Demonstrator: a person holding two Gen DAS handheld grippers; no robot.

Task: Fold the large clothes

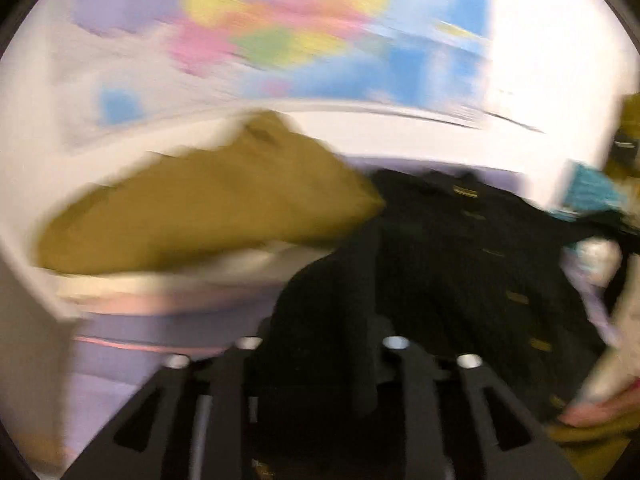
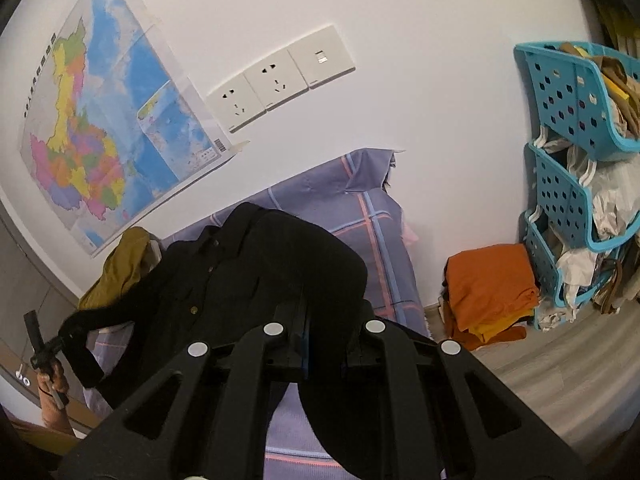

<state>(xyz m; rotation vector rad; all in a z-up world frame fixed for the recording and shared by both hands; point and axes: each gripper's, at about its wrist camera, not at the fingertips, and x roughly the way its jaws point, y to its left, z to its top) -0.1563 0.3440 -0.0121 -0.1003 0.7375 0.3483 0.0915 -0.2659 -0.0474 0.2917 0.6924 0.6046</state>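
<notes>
Two grippers in play, both on the black garment (image 2: 240, 276), a buttoned jacket-type thing draped over the bed w/ purple plaid sheet (image 2: 372, 208). My right gripper (image 2: 320, 320) is clamped on a fold of the black fabric, jaws nearly closed, cloth bunched between and hanging below. My left gripper (image 1: 320, 344): left wrist view is badly motion-blurred, black cloth sits between the jaws, about half spread; can't tell if the pads actually press it. In the right view the left gripper shows at the far left edge, a hand (image 2: 54, 380) on its handle, garment's end by it. Mustard cloth (image 2: 120, 268) lies just behind the jacket near the wall map (image 2: 100, 120). Orange folded pile (image 2: 492, 284) on floor beside the blue basket rack (image 2: 568, 92), well apart from the bed.
</notes>
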